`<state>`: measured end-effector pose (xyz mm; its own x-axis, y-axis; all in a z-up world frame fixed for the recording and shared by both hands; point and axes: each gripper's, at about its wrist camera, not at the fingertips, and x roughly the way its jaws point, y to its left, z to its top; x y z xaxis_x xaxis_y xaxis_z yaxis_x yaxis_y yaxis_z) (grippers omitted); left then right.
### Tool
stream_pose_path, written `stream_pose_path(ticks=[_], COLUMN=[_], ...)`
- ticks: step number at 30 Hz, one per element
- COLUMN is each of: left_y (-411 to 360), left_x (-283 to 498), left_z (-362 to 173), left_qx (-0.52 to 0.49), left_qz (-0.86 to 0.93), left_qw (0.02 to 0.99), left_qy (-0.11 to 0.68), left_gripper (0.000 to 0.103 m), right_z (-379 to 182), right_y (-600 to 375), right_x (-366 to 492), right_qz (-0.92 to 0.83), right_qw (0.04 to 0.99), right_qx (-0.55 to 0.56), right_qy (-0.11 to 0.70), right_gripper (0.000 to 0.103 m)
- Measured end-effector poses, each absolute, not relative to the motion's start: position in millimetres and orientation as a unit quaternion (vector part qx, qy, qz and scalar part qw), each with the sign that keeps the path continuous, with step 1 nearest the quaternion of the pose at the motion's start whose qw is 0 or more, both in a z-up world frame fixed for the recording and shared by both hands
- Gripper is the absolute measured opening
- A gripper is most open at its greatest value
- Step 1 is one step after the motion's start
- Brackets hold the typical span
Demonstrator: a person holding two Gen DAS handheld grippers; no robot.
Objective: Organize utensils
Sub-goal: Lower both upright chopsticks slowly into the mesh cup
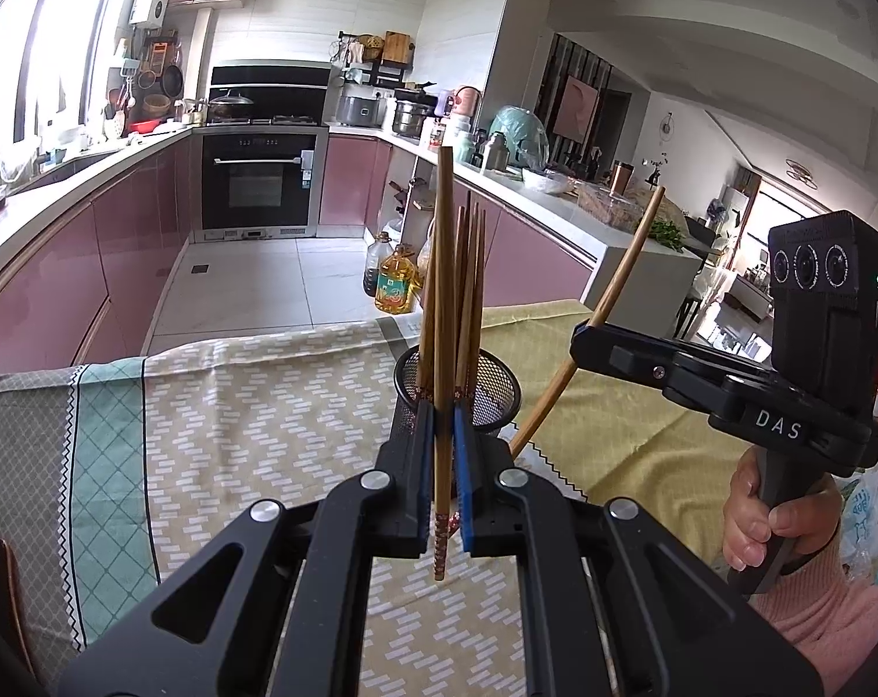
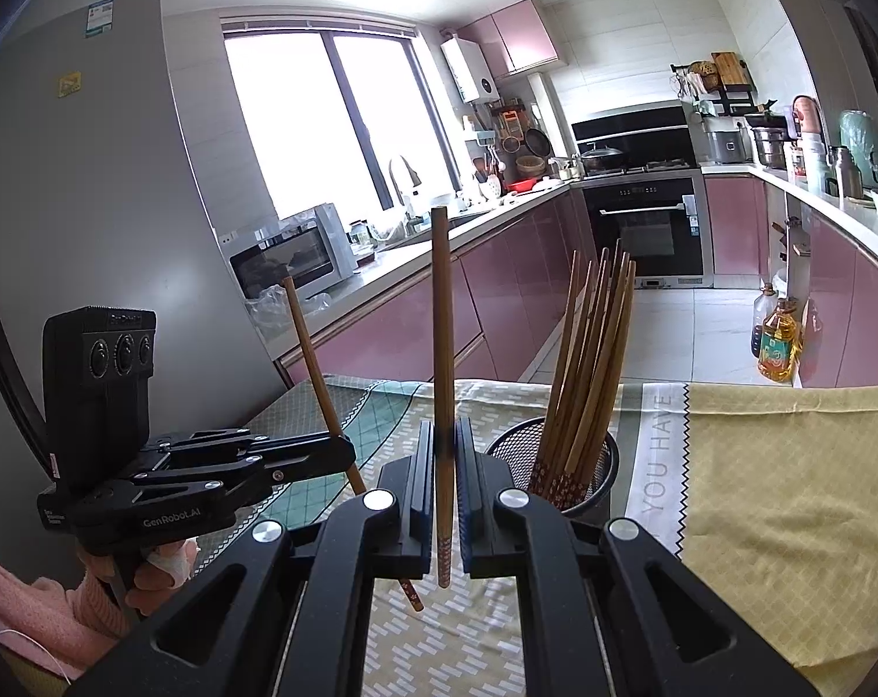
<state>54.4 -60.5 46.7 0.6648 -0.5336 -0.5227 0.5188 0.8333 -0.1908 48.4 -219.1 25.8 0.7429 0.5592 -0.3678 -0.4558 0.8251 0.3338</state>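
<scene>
Two tongs, left (image 1: 443, 406) and right (image 2: 444, 435), each clamp one upright chopstick (image 1: 444, 302) beside holder (image 1: 497, 389).

Two held chopsticks (image 2: 442, 360) (image 2: 316, 372), one mesh holder (image 2: 590, 464), two oil bottles (image 2: 778, 342).

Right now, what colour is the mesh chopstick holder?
Black wire mesh holder, clearest in the right wrist view.

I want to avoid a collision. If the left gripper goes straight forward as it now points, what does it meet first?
Probably the black mesh holder, just beyond the left gripper, which is shut on a chopstick. Depth is unclear.
</scene>
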Motion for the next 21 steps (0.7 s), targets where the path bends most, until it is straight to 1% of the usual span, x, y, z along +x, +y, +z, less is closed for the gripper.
stream_pose_path(ticks=[21], left_y=[-70.5], left_x=[57.8], left_z=[65.2], left_qx=[-0.001], left_qz=[-0.296], left_qw=[0.916], left_qy=[0.271], left_gripper=[0.007], right_z=[35.7], right_y=[-222.7], right_x=[57.2], right_qz=[0.274], right_qw=[0.931], right_qx=[0.106], right_qy=[0.219], right_gripper=[0.006])
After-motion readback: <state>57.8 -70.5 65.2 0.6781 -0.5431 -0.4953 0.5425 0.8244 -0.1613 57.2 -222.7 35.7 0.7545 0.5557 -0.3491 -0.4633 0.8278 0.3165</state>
